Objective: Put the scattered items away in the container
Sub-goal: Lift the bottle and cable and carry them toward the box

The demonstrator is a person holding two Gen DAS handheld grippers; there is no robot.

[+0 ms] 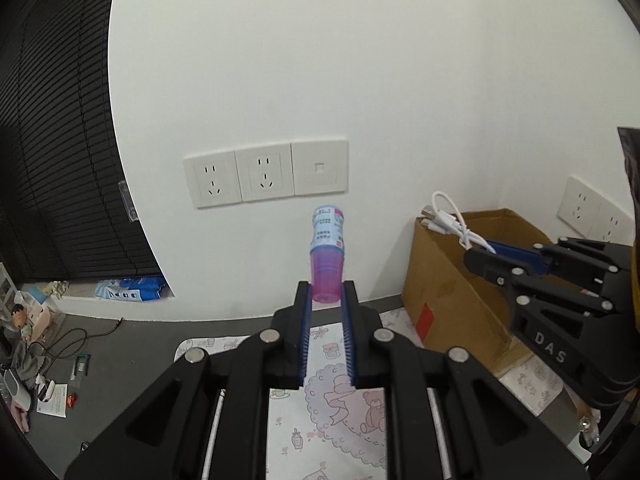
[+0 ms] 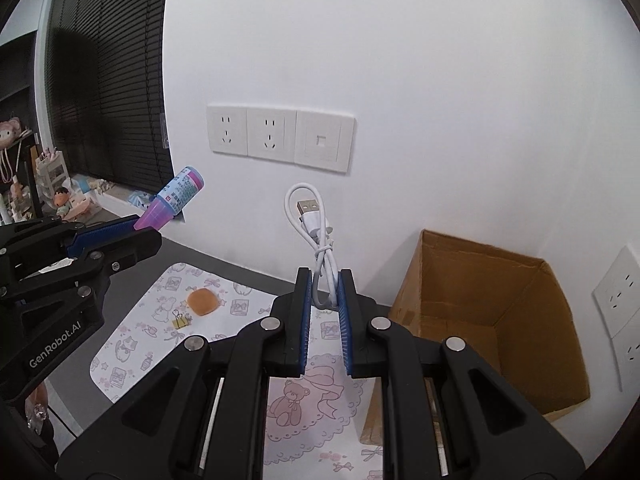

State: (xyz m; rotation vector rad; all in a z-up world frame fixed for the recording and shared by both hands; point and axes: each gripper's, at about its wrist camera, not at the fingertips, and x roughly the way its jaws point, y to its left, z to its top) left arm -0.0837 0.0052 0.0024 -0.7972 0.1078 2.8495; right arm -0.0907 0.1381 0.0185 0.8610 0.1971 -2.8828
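One pink-capped bottle (image 1: 328, 256), blue-labelled

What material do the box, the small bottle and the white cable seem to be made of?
Box: corrugated cardboard, matte brown, with creased flaps. Small bottle: probably plastic, translucent pink under a glossy printed label. White cable: likely smooth plastic or rubber sheath, bending softly; its plug looks metal.

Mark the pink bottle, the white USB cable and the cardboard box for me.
pink bottle (image 1: 327, 276), left wrist view, pink lower body.
white USB cable (image 2: 314, 216), right wrist view, plug end.
cardboard box (image 2: 480, 284), right wrist view, inner back wall.
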